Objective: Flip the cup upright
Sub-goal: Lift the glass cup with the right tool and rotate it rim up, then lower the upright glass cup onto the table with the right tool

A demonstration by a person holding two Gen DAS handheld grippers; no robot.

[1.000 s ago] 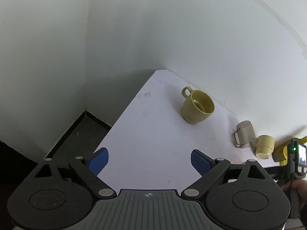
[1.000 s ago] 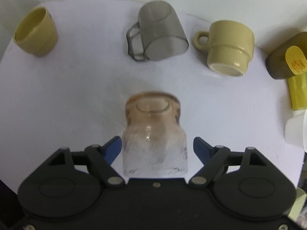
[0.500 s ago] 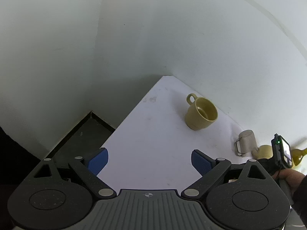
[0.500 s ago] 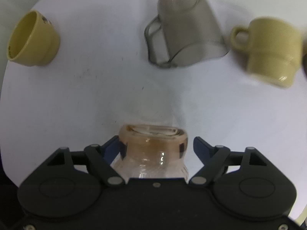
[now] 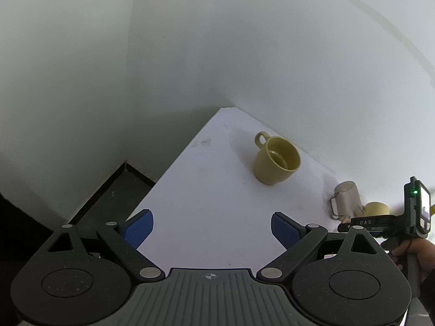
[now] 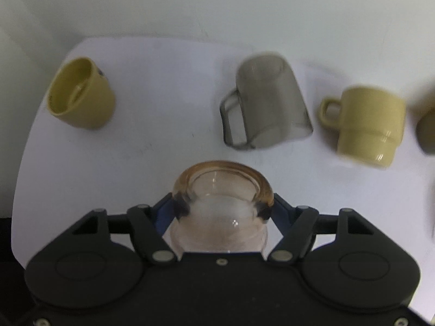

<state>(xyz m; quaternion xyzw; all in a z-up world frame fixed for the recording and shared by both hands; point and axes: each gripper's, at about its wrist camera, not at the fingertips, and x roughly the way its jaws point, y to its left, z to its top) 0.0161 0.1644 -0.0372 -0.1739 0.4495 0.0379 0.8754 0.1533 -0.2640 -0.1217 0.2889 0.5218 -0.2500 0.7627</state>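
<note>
In the right wrist view my right gripper (image 6: 222, 208) is shut on a clear cup with an amber thick end (image 6: 222, 190), which points away from me above the white table (image 6: 163, 146); both blue fingers (image 6: 163, 212) press its sides. In the left wrist view my left gripper (image 5: 212, 229) is open and empty, held above the table's left part (image 5: 212, 206). The right gripper's body (image 5: 391, 222) shows at that view's right edge.
A yellow mug stands upright at the back left (image 6: 81, 95) (image 5: 276, 160). A smoky grey mug (image 6: 265, 106) (image 5: 345, 199) and a second yellow mug (image 6: 367, 125) (image 5: 376, 208) stand upside down at the back. A dark object (image 6: 425, 127) sits at the right edge. The table's left edge drops to dark floor (image 5: 114, 198).
My right gripper has closed on the clear cup, lifted it and tilted it so its amber end points forward. The left gripper has tilted up slightly and stays open.
</note>
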